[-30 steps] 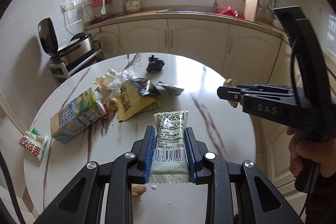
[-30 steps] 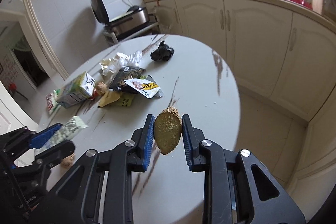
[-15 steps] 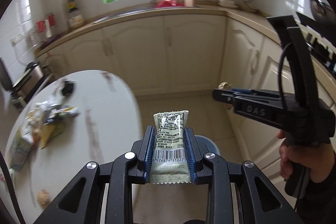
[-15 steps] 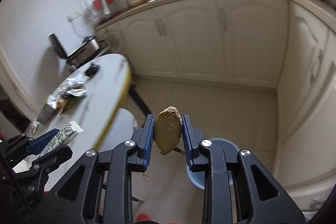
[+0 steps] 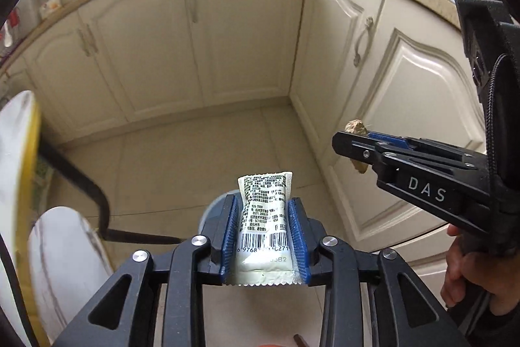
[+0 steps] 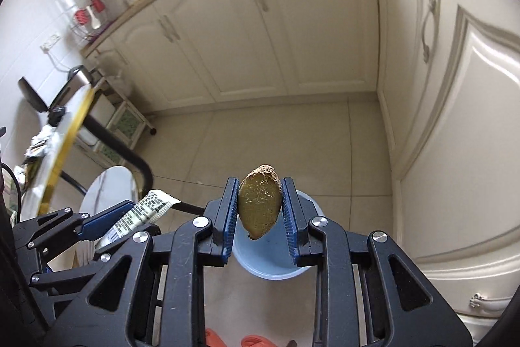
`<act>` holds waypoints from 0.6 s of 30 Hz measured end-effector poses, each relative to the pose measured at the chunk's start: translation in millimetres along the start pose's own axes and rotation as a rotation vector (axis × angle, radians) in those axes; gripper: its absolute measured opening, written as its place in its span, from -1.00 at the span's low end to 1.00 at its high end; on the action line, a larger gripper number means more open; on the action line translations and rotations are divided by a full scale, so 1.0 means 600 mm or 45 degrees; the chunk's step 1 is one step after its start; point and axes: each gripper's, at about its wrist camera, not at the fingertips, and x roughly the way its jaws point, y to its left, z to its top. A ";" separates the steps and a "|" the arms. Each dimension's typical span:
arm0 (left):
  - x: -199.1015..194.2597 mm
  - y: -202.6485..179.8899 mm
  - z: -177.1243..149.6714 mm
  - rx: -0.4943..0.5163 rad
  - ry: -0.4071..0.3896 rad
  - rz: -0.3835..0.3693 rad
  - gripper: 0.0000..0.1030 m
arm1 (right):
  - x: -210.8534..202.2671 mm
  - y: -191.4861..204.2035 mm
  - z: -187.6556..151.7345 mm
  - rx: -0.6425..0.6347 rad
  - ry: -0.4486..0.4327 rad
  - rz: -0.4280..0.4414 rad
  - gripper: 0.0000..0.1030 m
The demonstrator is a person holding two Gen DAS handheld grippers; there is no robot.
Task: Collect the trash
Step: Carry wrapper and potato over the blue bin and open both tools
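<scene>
My left gripper (image 5: 264,210) is shut on a pale green snack packet (image 5: 265,217) with a barcode. My right gripper (image 6: 260,200) is shut on a brown fruit pit (image 6: 260,205). Both are held over the floor, above a light blue bin (image 6: 273,259) that shows just beyond the right fingers; in the left wrist view only the bin's rim (image 5: 211,208) shows behind the fingers. The right gripper (image 5: 354,145) with the pit (image 5: 356,127) is at the right of the left wrist view. The left gripper (image 6: 97,221) with the packet (image 6: 143,212) is at the lower left of the right wrist view.
The round table with a yellow edge (image 6: 65,145) and leftover trash (image 6: 39,145) is at the far left. A white stool (image 6: 107,191) stands beside it. Cream cabinets (image 6: 292,31) line the back and right walls. A cart with an appliance (image 6: 74,80) stands at the left wall.
Both grippers have swung away from the table to the right and down, with the packet and the pit still held. The view went from the tabletop to the floor and the blue bin.
</scene>
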 end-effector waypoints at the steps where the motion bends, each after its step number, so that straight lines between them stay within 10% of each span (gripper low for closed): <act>1: 0.012 0.001 0.007 0.006 -0.003 0.016 -0.28 | 0.007 -0.006 0.001 0.008 0.005 -0.002 -0.52; 4: 0.028 0.007 0.018 0.001 -0.012 0.080 0.23 | 0.028 -0.017 0.001 0.020 0.029 -0.001 -0.52; 18: -0.082 0.022 0.042 -0.021 -0.201 0.207 0.36 | 0.127 0.019 -0.024 -0.012 0.160 0.146 -0.47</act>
